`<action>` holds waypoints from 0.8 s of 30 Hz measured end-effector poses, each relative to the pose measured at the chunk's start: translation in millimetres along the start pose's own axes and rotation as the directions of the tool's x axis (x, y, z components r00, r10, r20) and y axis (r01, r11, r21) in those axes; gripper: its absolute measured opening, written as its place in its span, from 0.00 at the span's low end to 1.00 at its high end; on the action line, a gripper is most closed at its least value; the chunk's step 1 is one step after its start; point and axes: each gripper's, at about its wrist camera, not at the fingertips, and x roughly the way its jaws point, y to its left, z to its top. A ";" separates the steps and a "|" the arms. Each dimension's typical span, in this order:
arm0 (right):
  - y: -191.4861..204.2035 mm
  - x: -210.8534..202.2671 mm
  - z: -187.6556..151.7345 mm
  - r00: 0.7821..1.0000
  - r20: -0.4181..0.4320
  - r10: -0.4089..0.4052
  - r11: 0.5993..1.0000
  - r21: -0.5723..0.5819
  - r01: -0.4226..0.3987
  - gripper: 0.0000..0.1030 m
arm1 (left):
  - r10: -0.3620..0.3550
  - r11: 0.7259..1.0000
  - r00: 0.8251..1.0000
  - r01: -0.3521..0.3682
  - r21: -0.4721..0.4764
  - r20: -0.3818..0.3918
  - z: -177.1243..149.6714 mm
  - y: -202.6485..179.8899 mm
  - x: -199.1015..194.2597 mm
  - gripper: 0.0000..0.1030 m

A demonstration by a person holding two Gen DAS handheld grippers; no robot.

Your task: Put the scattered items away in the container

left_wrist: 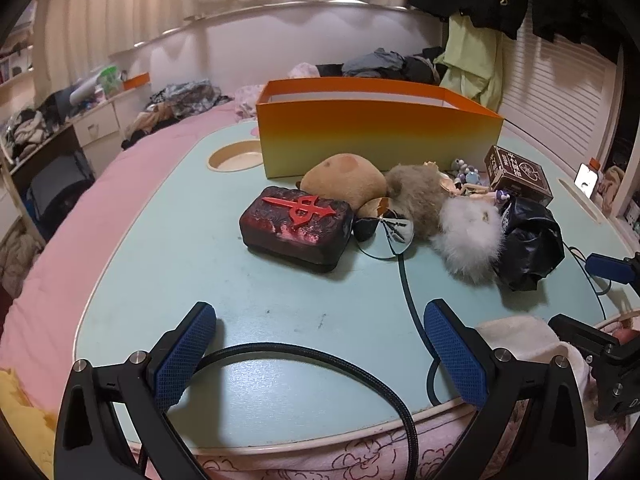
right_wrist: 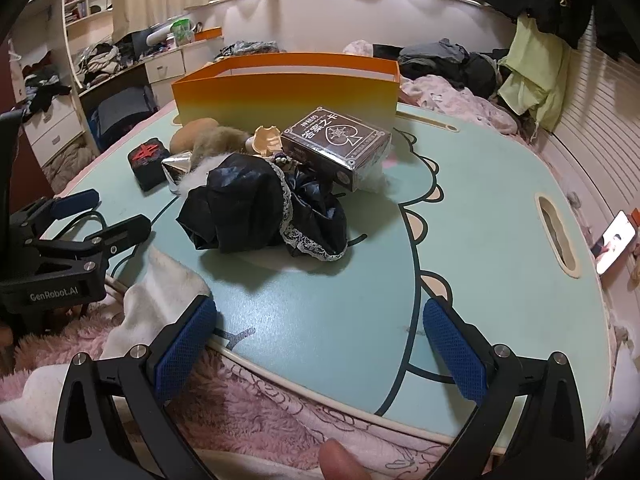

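An orange-to-yellow open box [left_wrist: 376, 136] [right_wrist: 288, 92] stands at the back of a pale teal lap table [left_wrist: 248, 304] [right_wrist: 340, 300]. In front of it lie a dark red block with a red symbol [left_wrist: 298, 228], a tan plush [left_wrist: 344, 178], brown fur [left_wrist: 416, 192], a white fluffy ball [left_wrist: 468, 236], a crumpled black lace-trimmed cloth [right_wrist: 256, 208] and a brown card box [right_wrist: 336, 144]. My left gripper [left_wrist: 320, 344] hangs open over the table's near edge, short of the red block. My right gripper [right_wrist: 320, 320] is open and empty, short of the black cloth.
A black braided cable [left_wrist: 404, 280] runs across the table and loops between my left fingers. A round cup recess [left_wrist: 236, 160] sits left of the box. A lit phone [right_wrist: 616, 240] lies at the right. Pink bedding [left_wrist: 64, 240] and clothes surround the table.
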 end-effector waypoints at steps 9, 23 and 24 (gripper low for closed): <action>6.5 0.3 -1.1 1.000 0.008 0.009 0.999 -0.033 -0.009 1.00 | -0.018 1.000 1.000 0.018 -0.011 -0.009 -0.2 1.1 1.0 1.00; 3.8 -2.1 -4.5 0.999 0.028 0.024 0.999 -0.031 -0.023 1.00 | -0.049 0.996 0.993 0.057 -0.069 0.105 19.0 36.7 2.6 0.80; 4.2 -2.3 -5.0 0.999 0.028 0.023 0.999 -0.031 -0.022 1.00 | -0.068 0.995 0.992 0.076 -0.067 0.103 22.2 41.0 7.1 0.80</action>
